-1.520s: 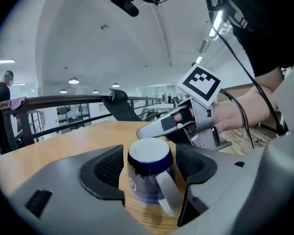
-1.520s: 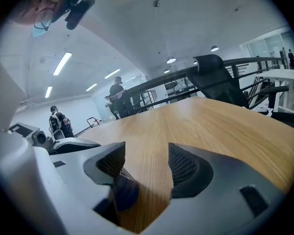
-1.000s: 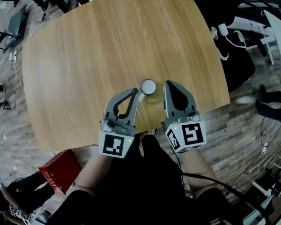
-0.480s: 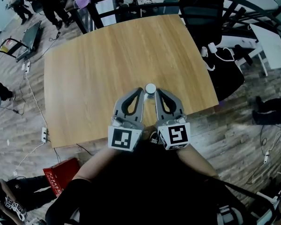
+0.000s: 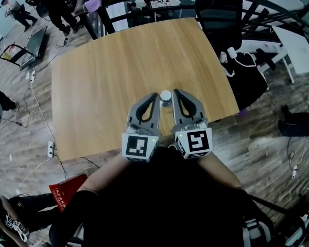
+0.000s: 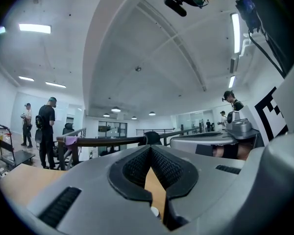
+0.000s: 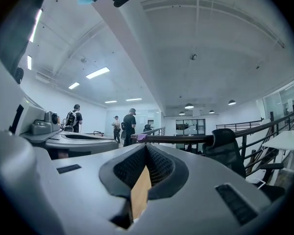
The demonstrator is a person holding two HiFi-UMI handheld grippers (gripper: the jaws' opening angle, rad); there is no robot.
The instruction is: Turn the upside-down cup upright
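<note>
- The cup (image 5: 166,95) stands on the wooden table (image 5: 118,60), near the edge closest to the person and well in from both side edges.
- In the head view it sits just beyond the tips of the left gripper (image 5: 154,95) and the right gripper (image 5: 176,92), in the gap between them. Neither gripper touches it, and both seem to be held above the tabletop rather than down at the cup.
- The left gripper's own view shows its ribbed pads (image 6: 137,166) brought together at the tip with nothing between them. Only a sliver of table shows through the slot behind.
- The right gripper's pads (image 7: 159,166) are likewise closed up and empty.
- From above, the cup shows a pale disc inside a darker ring. That could be a closed base or an open mouth, so the view is too small to say whether it stands inverted or already upright.
- It looks small, so it is probably light and rigid, with a smooth round wall that could slide or skid away under a one-sided push.
- The side wall is the sensible place to hold it: pads on opposite sides at about mid-height, squeezed gently. The rim and the flat top offer little purchase.
</note>
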